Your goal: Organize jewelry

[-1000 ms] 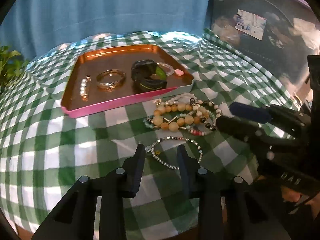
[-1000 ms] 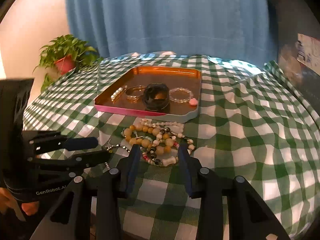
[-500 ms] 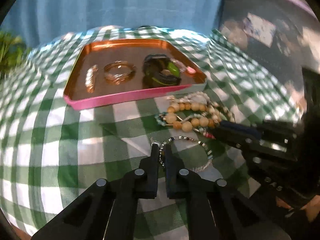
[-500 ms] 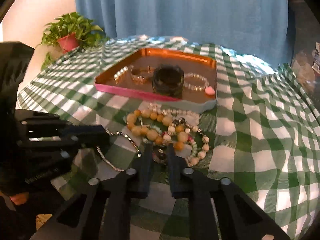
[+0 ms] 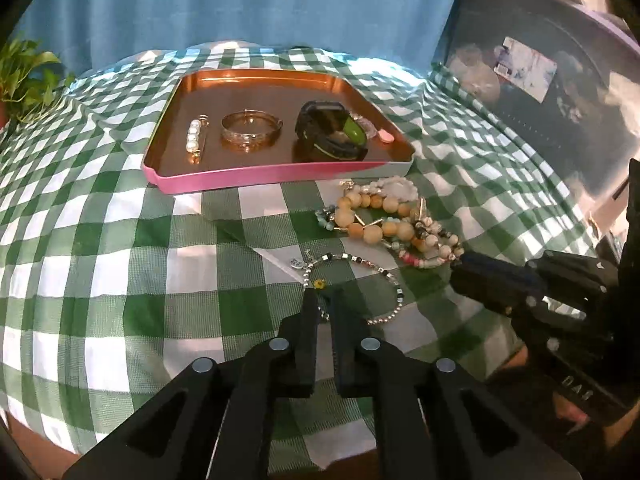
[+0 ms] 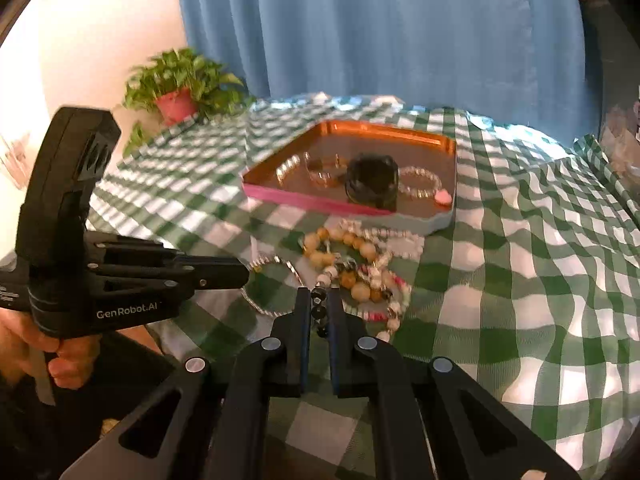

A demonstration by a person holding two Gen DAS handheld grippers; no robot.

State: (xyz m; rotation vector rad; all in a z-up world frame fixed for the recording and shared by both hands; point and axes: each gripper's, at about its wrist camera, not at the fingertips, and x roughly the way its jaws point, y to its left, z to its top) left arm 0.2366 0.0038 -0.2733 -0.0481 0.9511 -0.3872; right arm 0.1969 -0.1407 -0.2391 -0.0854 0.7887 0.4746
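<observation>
A thin silver bead bracelet (image 5: 360,260) with a yellow flower charm lies on the green checked cloth. My left gripper (image 5: 324,300) pinches its near edge, and its jaws are opening slightly with the strand still between them. To the right sits a tangled pile of wooden and mixed bead bracelets (image 5: 380,224). My right gripper (image 6: 319,298) is shut on a strand of dark beads (image 6: 318,312) at the pile's near edge. Behind stands the pink-rimmed copper tray (image 5: 260,172) holding a pearl pin (image 5: 194,140), a gold bangle (image 5: 250,132), a black and green watch (image 5: 330,136) and a clear bracelet with a pink heart (image 6: 420,184).
A potted plant (image 6: 176,96) stands at the table's far left edge, with a blue curtain (image 6: 380,20) behind. A dark container (image 5: 540,92) is at the right. A person's hand (image 6: 60,352) holds the left gripper. The cloth is rumpled at the right.
Both grippers went from open to nearly closed: the left onto the silver bracelet's edge, the right onto dark beads in the pile. Both views have shifted slightly.
</observation>
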